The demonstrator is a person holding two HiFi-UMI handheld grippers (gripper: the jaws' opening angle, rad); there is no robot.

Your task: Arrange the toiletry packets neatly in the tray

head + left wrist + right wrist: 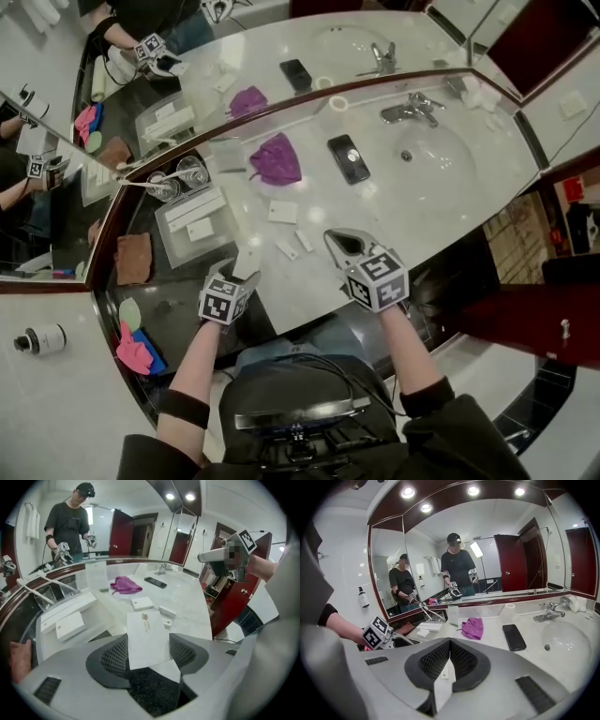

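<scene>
My left gripper (241,278) is shut on a flat white toiletry packet (146,638) with a small gold logo, which stands out past the jaws over the counter's near edge. My right gripper (336,241) is shut on a thin white packet (442,681), held edge-on between the pads, and it hovers over the counter in front of the basin. The clear tray (176,246) lies at the counter's left end with two white packets in it. A square white packet (282,212) and two small ones (304,241) lie loose on the counter between tray and right gripper.
A purple cloth (275,159) and a black phone (348,158) lie further back. The sink (424,150) with its tap (411,111) is at the right. Two glasses (178,178) stand behind the tray by the mirror. A brown cloth (134,258) lies left of the tray.
</scene>
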